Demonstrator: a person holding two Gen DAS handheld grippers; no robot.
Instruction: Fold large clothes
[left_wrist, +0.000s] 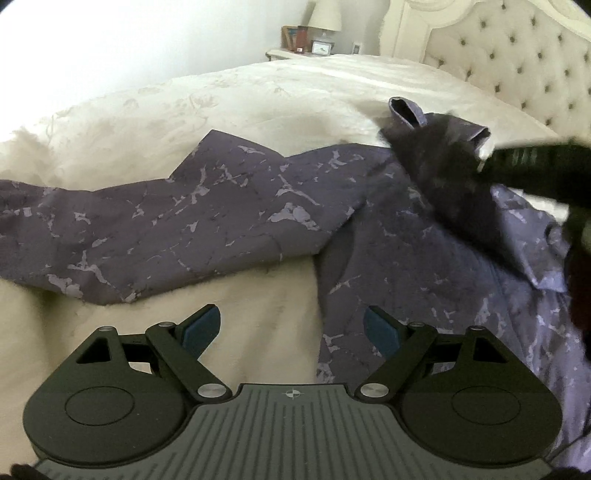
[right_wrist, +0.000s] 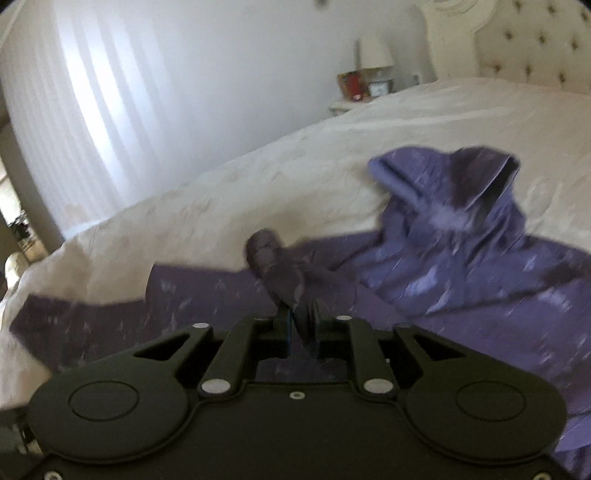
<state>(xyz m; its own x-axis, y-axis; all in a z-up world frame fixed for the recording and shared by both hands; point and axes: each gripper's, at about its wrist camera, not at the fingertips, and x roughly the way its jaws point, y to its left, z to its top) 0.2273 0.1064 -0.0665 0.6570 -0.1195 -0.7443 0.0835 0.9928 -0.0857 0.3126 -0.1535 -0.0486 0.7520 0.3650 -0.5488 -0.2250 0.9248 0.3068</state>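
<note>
In the left wrist view, no brand or readable writing is showing; only a small crosshair mark is sitting on the ribbed grey plate at the bottom centre. The left gripper (left_wrist: 291, 330) is hanging at the lower middle with its blue-padded fingers (left_wrist: 201, 328) spread wide, holding nothing, over the cream bedspread (left_wrist: 221, 96). The shirt (left_wrist: 177, 229), a soft purple fabric with a pale cracked-marble print, is lying across the middle of the frame, one sleeve stretching to the left edge. At the upper right a bunched fold of it is rising, blurred, toward the black right gripper (left_wrist: 532, 166) coming in from the right edge. A tufted cream headboard (left_wrist: 517, 55) is filling the upper right corner, and a lamp (left_wrist: 325, 16) is standing on a nightstand at the top centre.

In the right wrist view, blurred, the right gripper (right_wrist: 297, 325) is sitting at the lower middle with its fingers pressed narrow on a twisted tuft of the shirt (right_wrist: 443, 266). The rest of the cloth is spreading across the centre and right, a rumpled open cuff or collar at the upper right. White curtains (right_wrist: 92, 110) are covering the upper left.
</note>
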